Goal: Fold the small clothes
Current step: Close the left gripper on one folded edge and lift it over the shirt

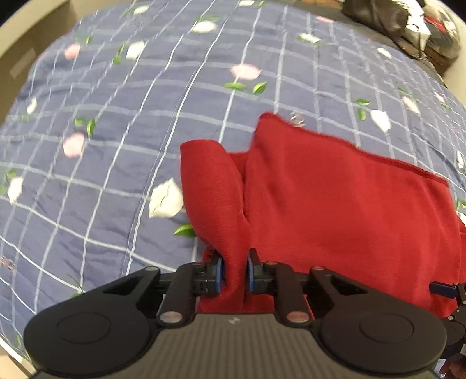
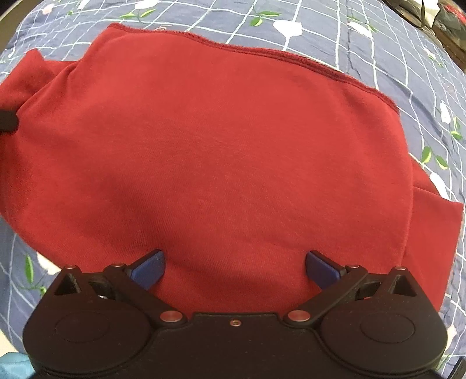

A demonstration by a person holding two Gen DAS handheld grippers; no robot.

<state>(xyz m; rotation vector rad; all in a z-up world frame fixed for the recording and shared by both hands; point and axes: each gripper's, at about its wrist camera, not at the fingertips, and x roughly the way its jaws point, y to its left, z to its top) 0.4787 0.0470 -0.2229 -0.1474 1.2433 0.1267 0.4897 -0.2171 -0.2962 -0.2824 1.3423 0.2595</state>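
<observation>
A small red garment (image 1: 335,198) lies on a blue checked bedspread with flowers (image 1: 116,122). My left gripper (image 1: 234,275) is shut on a bunched fold of the red garment, which rises in a loop just ahead of the blue pads. In the right wrist view the red garment (image 2: 218,145) spreads flat and fills most of the frame, its hemmed edge running along the far side. My right gripper (image 2: 234,269) stands open low over the garment's near part, blue fingertips (image 2: 150,269) wide apart with only flat cloth under the gap.
The bedspread (image 2: 393,43) extends left and far of the garment. Dark bags and clutter (image 1: 407,20) sit at the far right corner of the bed. A beige wall or furniture edge (image 1: 26,43) borders the bed at the far left.
</observation>
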